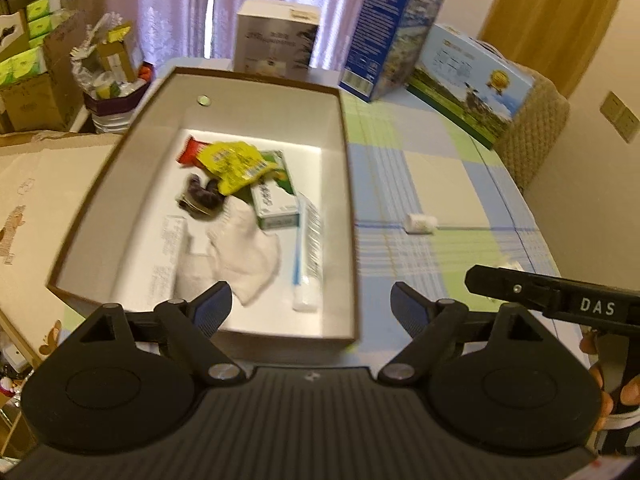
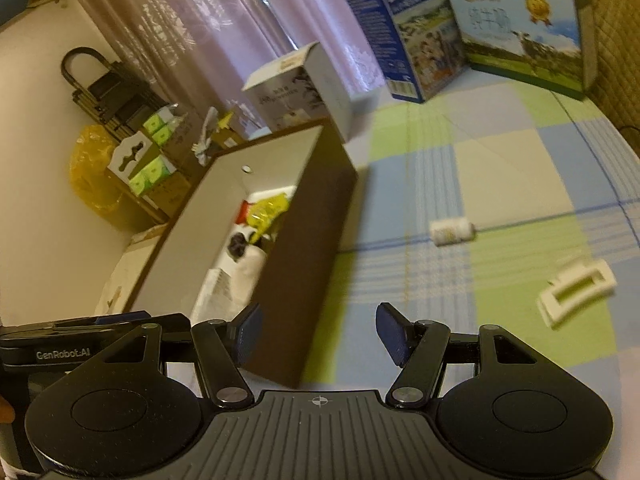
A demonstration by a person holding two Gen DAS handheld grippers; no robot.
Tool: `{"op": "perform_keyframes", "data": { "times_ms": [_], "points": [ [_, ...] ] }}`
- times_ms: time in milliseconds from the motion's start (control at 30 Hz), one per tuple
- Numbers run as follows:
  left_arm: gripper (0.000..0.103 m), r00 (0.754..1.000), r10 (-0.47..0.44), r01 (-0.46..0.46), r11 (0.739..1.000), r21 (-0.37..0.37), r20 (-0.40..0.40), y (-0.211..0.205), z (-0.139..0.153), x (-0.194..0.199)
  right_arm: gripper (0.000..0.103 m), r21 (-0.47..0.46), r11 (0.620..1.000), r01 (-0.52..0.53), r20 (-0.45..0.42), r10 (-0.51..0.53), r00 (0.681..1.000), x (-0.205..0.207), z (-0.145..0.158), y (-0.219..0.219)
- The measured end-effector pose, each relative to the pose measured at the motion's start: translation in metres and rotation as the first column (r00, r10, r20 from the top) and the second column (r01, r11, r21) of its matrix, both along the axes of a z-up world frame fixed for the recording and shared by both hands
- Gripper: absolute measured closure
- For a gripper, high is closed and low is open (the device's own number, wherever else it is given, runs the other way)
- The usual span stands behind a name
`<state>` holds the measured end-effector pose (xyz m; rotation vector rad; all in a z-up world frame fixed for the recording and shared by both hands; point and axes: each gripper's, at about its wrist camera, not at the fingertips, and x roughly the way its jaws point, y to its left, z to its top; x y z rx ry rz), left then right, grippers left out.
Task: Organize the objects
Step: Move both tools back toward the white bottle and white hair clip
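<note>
box: big open cardboard box with brown outer walls and a pale inside, sitting on the checked tabletop, pretty much the anchor for everything here
inside the box: yellow snack packet lying over a red wrapper, green-and-white carton just beside it, some dark crumpled thing (too blurry to name), white cloth near the front wall, blue-and-white tube along the right wall, flat white printed box at the left
outside the box: small white bottle on its side to the right of the box, well apart from it; white clip-like frame further right and nearer the camera
left hand-held gripper: fingers spread wide, nothing between them, hovering over the box's near wall
right hand-held gripper: also spread wide and holding nothing, by the box's near right corner
behind the box: white-grey carton, tall blue milk carton and a light-blue one with a pasture picture, all standing on the tabletop
room: pinkish curtains at the back, stacked cartons and green tissue packs off to the box's left
</note>
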<state>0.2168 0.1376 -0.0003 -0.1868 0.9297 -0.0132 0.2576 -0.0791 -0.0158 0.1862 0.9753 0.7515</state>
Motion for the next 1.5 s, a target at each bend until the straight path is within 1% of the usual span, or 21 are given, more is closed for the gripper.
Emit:
{"op": "perform_keyframes", "data": {
  "times_ms": [333, 533, 800, 900, 1033, 1200, 1267, 1333, 1433, 1500],
  "points": [
    [0.019, 0.996, -0.065, 0.063, 0.997, -0.043, -0.059, -0.052, -0.020, -0.002, 0.043, -0.059, 0.996, 0.070, -0.065, -0.074, 0.995, 0.006, -0.018, -0.059],
    [0.019, 0.993, -0.097, 0.093, 0.994, -0.048, -0.074, -0.081, -0.027, 0.006, 0.043, -0.093, 0.989, 0.111, -0.087, -0.119, 0.989, 0.014, -0.026, -0.091],
    [0.019, 0.988, -0.121, 0.117, 0.992, -0.046, -0.100, -0.113, -0.037, 0.020, 0.043, -0.121, 0.983, 0.138, -0.103, -0.150, 0.983, 0.026, -0.034, -0.119],
    [0.019, 0.986, -0.124, 0.120, 0.992, -0.042, -0.110, -0.123, -0.042, 0.026, 0.043, -0.142, 0.980, 0.137, -0.087, -0.150, 0.985, 0.031, -0.038, -0.127],
    [0.019, 0.984, -0.124, 0.121, 0.992, -0.032, -0.126, -0.133, -0.048, 0.034, 0.043, -0.173, 0.977, 0.126, -0.040, -0.135, 0.990, 0.039, -0.045, -0.134],
    [0.019, 0.984, -0.113, 0.113, 0.994, -0.014, -0.140, -0.144, -0.057, 0.046, 0.043, -0.214, 0.973, 0.084, 0.019, -0.082, 0.996, 0.052, -0.055, -0.137],
    [0.019, 0.983, -0.110, 0.110, 0.994, -0.011, -0.147, -0.149, -0.062, 0.052, 0.040, -0.243, 0.968, 0.068, 0.040, -0.060, 0.997, 0.058, -0.060, -0.136],
    [0.019, 0.982, -0.110, 0.111, 0.994, -0.003, -0.152, -0.154, -0.066, 0.058, 0.029, -0.258, 0.965, 0.053, 0.054, -0.040, 0.998, 0.065, -0.065, -0.136],
    [0.018, 0.981, -0.108, 0.111, 0.994, 0.010, -0.163, -0.160, -0.074, 0.066, 0.021, -0.258, 0.965, 0.038, 0.063, -0.022, 0.998, 0.077, -0.073, -0.136],
    [0.018, 0.979, -0.108, 0.113, 0.993, 0.017, -0.173, -0.163, -0.079, 0.072, 0.018, -0.263, 0.965, 0.018, 0.063, -0.001, 0.998, 0.084, -0.078, -0.133]
  ]
}}
